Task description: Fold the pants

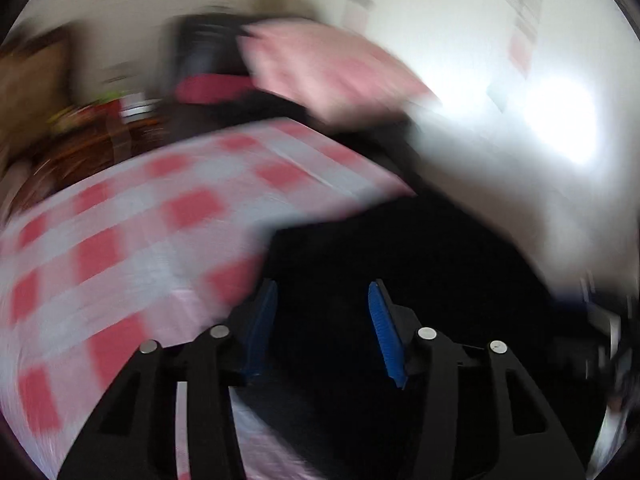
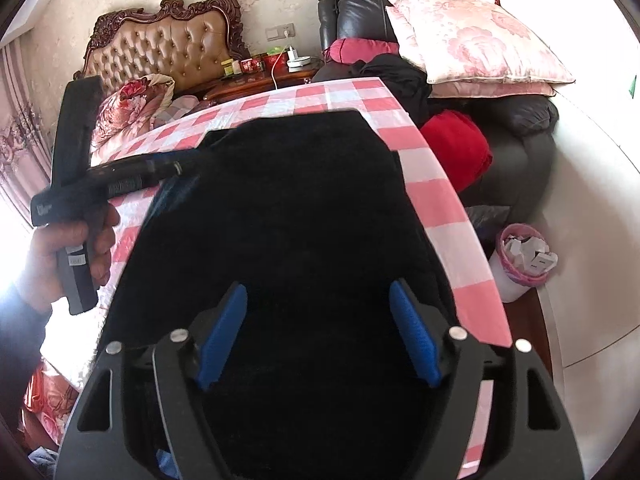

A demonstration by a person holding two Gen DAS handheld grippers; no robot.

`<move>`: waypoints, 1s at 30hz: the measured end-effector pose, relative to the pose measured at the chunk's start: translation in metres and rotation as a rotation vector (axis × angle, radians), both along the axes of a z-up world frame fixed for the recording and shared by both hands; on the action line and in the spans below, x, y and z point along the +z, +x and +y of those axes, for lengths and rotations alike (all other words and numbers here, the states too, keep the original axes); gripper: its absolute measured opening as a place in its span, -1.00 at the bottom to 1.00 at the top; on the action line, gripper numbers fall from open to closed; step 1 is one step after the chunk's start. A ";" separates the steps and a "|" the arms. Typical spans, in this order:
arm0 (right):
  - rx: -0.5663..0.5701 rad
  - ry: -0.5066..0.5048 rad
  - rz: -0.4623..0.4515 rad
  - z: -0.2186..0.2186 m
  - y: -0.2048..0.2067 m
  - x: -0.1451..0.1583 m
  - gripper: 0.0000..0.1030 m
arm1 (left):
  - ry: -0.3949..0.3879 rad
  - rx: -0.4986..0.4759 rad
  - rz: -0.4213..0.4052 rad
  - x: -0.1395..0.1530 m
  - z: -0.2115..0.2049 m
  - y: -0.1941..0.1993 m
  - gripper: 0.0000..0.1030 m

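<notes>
The black pants point(image 2: 288, 208) lie as a broad folded shape on the red-and-white checked table point(image 2: 452, 216). My right gripper point(image 2: 318, 320) is open, its blue pads spread above the near part of the pants, holding nothing. My left gripper point(image 1: 322, 320) is open over the pants point(image 1: 400, 248) at their left edge; that view is heavily blurred. In the right wrist view the left gripper point(image 2: 176, 168) reaches in from the left, its tips at the pants' far left corner, held by a hand point(image 2: 68, 256).
A black sofa point(image 2: 520, 160) with a pink pillow point(image 2: 476, 40), dark clothes and a red bundle point(image 2: 456, 148) stands right of the table. A bin with a pink liner point(image 2: 520, 260) sits on the floor. A bed with a tufted headboard point(image 2: 164, 44) and a nightstand lie behind.
</notes>
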State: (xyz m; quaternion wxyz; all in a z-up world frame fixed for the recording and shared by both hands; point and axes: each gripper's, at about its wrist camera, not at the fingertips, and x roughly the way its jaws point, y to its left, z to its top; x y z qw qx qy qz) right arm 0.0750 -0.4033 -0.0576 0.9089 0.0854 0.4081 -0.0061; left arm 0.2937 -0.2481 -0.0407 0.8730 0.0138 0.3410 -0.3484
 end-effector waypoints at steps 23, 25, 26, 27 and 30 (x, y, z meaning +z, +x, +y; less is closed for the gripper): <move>0.119 0.347 0.132 -0.075 0.134 -0.016 -0.40 | -0.285 0.011 0.389 -0.039 0.056 0.059 -0.62; 0.111 0.348 0.130 -0.073 0.143 -0.019 -0.37 | -0.269 0.026 0.405 -0.040 0.056 0.071 -0.60; 0.113 0.353 0.126 -0.070 0.146 -0.022 -0.33 | -0.265 0.039 0.395 -0.039 0.059 0.074 -0.57; 0.112 0.354 0.120 -0.069 0.148 -0.023 -0.29 | -0.265 0.048 0.387 -0.037 0.061 0.073 -0.56; 0.074 0.340 0.084 -0.071 0.138 -0.018 -0.11 | -0.279 0.096 0.365 -0.030 0.075 0.054 0.16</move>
